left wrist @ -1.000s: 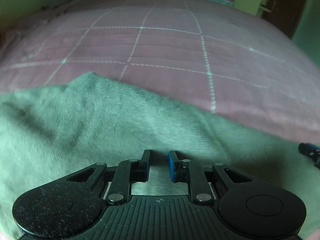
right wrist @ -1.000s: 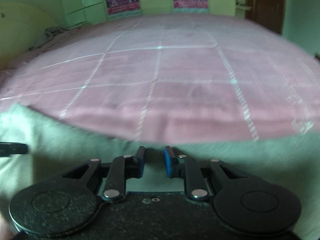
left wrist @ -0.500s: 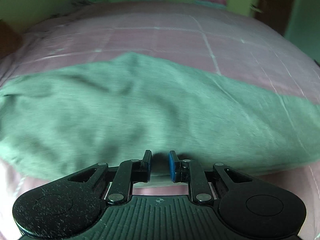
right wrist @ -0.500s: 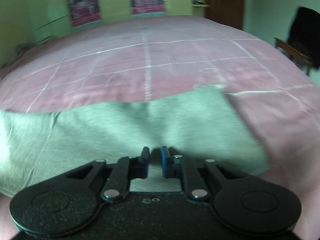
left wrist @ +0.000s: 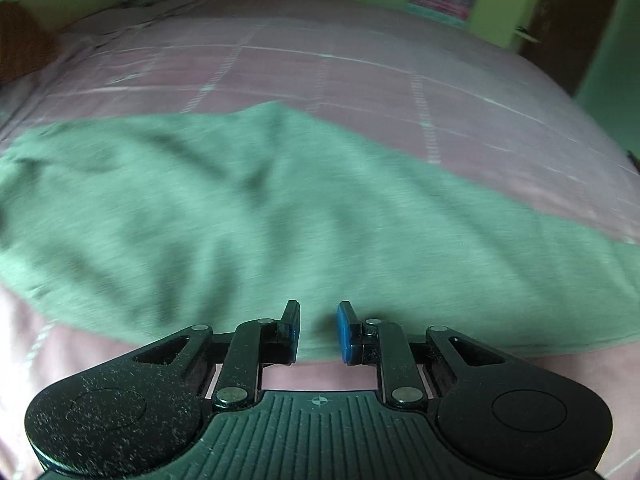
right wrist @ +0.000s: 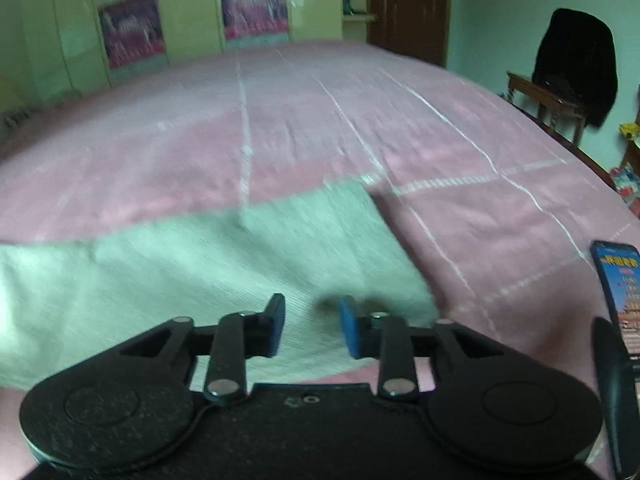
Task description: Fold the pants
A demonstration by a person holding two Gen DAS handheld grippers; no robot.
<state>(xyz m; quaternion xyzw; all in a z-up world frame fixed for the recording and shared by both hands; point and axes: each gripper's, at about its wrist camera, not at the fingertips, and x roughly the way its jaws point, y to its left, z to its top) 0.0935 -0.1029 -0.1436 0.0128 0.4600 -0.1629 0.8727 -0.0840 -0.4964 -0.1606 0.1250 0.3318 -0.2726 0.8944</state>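
pants [left wrist: 280,216]: spread flat across lower middle of frame on pink bedspread [left wrist: 360,72], ready for folding. left gripper [left wrist: 318,332]: nearly closed, pinching near hem. right gripper [right wrist: 312,330]: just been opening, releasing hem, nothing gripped.

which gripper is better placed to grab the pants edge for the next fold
Probably left: the left gripper sits on the pants' near hem. The right gripper, just opened, hovers at their end.
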